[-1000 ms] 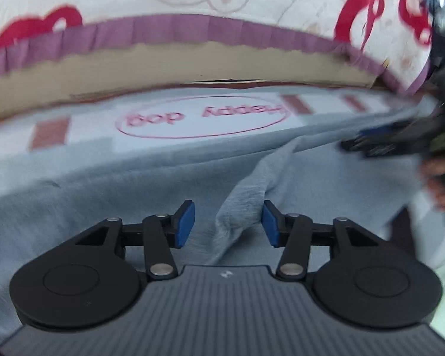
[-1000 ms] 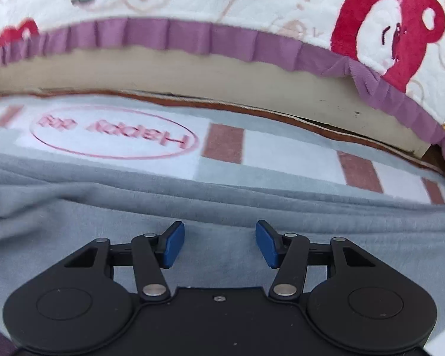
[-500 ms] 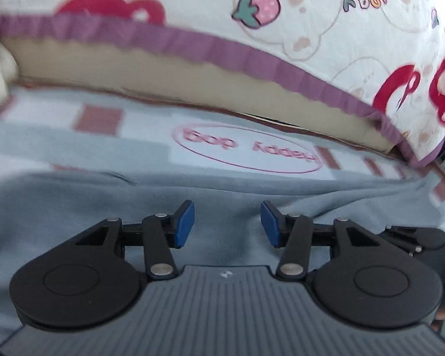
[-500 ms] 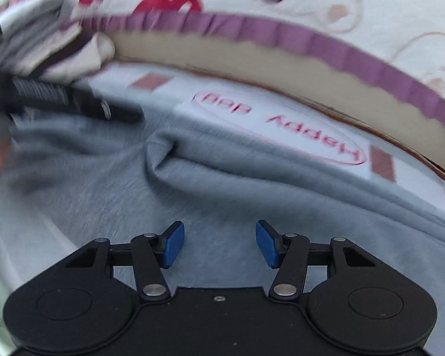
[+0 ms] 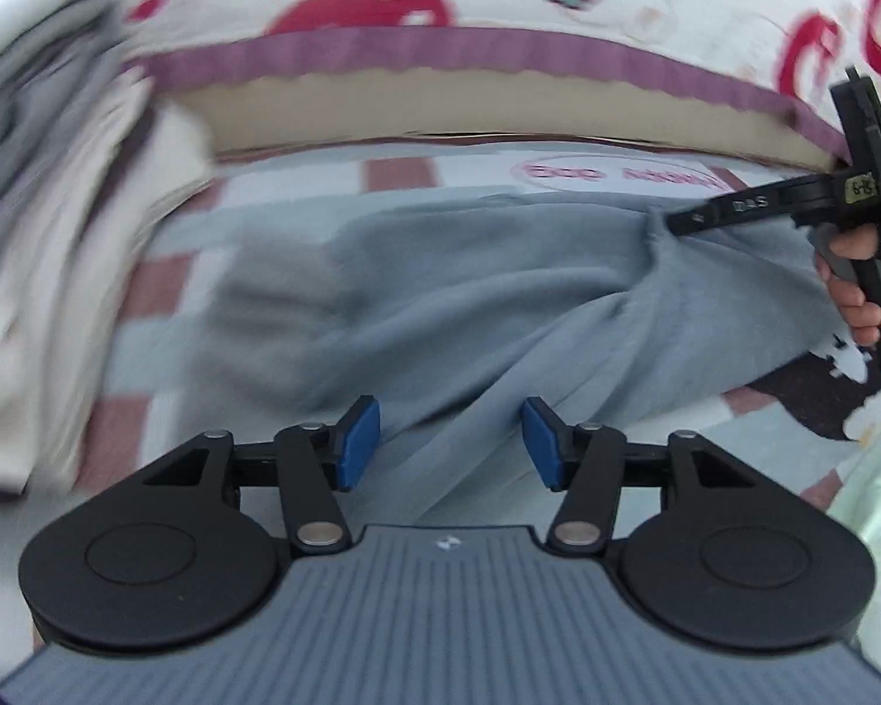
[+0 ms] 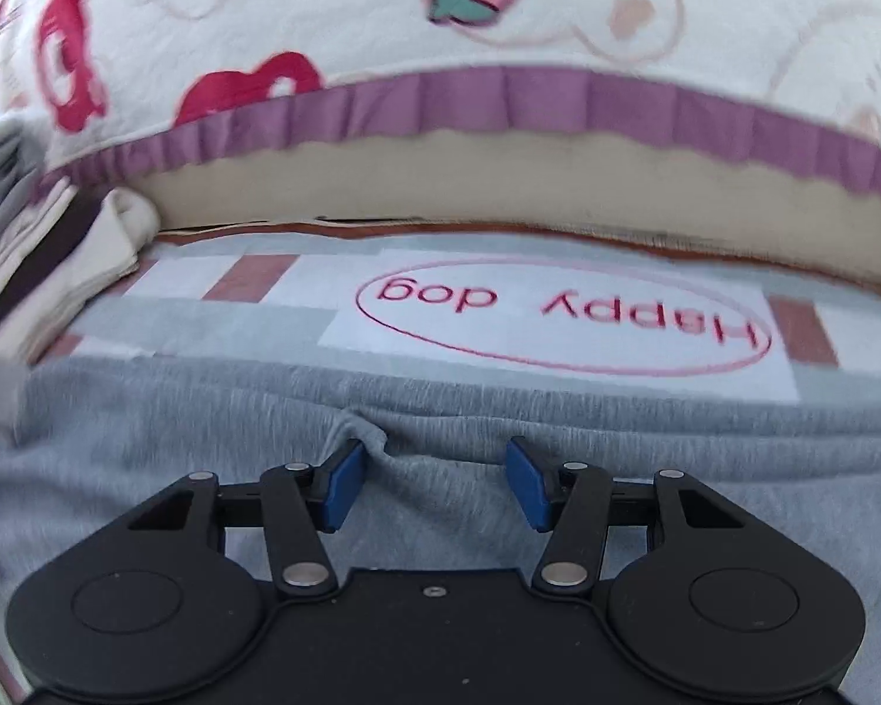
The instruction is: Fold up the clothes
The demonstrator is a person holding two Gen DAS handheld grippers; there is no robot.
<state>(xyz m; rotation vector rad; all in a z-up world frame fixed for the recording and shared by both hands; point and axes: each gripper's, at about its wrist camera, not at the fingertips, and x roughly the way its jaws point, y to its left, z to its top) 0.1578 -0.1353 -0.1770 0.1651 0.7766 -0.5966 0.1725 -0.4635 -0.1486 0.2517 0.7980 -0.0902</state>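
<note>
A soft grey fleece garment (image 5: 440, 305) lies rumpled on a checked sheet with a red "Happy dog" oval (image 6: 564, 317), near a white quilt with a purple frilly edge (image 6: 499, 100). The left gripper (image 5: 451, 440) hangs over a long fold of it, blue fingers (image 5: 358, 440) spread wide, gripping nothing. The right gripper (image 6: 434, 479) sits low on the grey cloth, fingers apart too; a small pucker touches its left finger (image 6: 343, 479). A pile of pale folded clothes (image 5: 47, 205) sits at the left.
</note>
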